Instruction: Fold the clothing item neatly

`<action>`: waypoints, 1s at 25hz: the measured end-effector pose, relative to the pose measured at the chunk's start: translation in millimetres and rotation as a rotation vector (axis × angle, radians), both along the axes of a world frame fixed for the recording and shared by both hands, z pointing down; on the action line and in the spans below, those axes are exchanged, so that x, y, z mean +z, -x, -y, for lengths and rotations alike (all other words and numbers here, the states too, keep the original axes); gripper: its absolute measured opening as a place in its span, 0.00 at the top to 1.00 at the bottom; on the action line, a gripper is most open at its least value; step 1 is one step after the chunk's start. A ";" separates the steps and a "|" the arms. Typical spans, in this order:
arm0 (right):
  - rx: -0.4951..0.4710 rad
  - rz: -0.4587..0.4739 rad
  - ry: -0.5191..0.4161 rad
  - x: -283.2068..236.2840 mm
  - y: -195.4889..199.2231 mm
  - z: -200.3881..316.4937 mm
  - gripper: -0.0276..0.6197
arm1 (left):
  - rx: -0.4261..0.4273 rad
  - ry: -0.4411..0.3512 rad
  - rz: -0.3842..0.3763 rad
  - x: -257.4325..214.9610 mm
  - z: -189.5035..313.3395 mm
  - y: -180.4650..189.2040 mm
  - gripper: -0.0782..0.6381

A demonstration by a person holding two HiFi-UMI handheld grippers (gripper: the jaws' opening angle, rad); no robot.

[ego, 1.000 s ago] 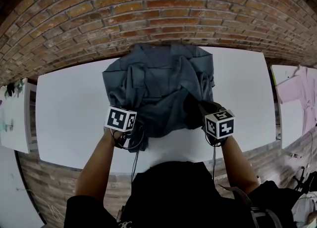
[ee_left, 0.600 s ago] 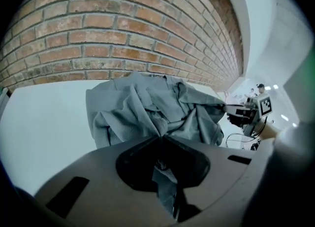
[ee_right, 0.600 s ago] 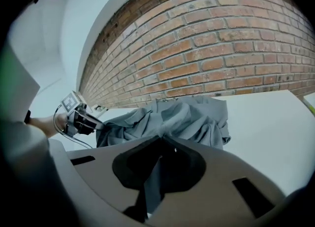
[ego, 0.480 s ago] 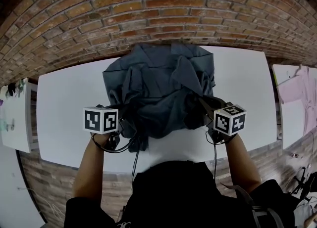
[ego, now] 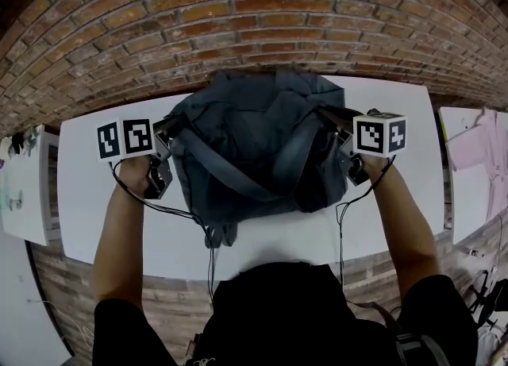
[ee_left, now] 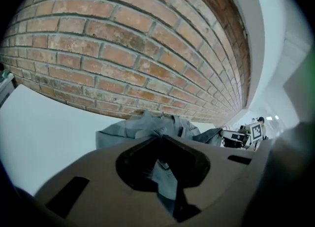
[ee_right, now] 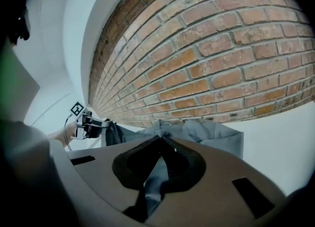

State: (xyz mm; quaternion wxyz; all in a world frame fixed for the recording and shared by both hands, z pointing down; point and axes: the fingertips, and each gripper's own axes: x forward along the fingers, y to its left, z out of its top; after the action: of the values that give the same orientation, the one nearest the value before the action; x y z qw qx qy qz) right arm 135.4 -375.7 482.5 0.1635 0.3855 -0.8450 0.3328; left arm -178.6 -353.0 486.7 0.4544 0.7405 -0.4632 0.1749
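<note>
1. Over the left part of the white table (ego: 103,213), the left gripper (ego: 176,125) grips one upper corner of the grey-blue clothing item (ego: 254,150). Its jaws have just been closing and are now narrow, with cloth pinched between them.
2. The clothing item hangs bunched over the table's middle, stretched between both grippers.
3. Over the table's right part, the right gripper (ego: 333,114) has its jaws clamped narrow on the other upper corner.
4. Beyond the table's right end lies a pink garment (ego: 476,150).
</note>
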 end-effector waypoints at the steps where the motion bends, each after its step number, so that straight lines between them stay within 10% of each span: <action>1: 0.013 -0.004 0.011 0.7 -3.3 15.9 0.92 | -0.024 0.006 -0.012 0.8 13.0 6.3 0.86; 8: 0.186 -0.104 0.158 48.7 -45.3 115.0 0.92 | -0.221 0.093 -0.026 45.3 88.9 64.1 0.86; 14: 0.425 -0.237 0.226 101.2 -107.3 149.9 0.92 | -0.317 0.127 0.216 104.2 107.1 110.8 0.86; 19: 0.361 -0.244 0.170 115.1 -111.2 149.5 0.90 | -0.271 0.106 0.302 124.7 104.3 113.0 0.85; 21: 0.318 -0.204 0.144 110.9 -107.1 151.5 0.67 | -0.235 0.088 0.298 125.6 106.7 109.0 0.82; 25: 0.309 -0.134 0.091 88.0 -107.6 148.9 0.59 | -0.178 0.037 0.309 118.2 107.0 107.2 0.65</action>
State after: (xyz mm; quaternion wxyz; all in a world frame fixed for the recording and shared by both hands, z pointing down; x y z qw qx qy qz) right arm 243.0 -524.6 570.5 0.1835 0.5244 -0.7468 0.3655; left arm -285.8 -460.0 604.8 0.4049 0.6525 -0.5880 0.2542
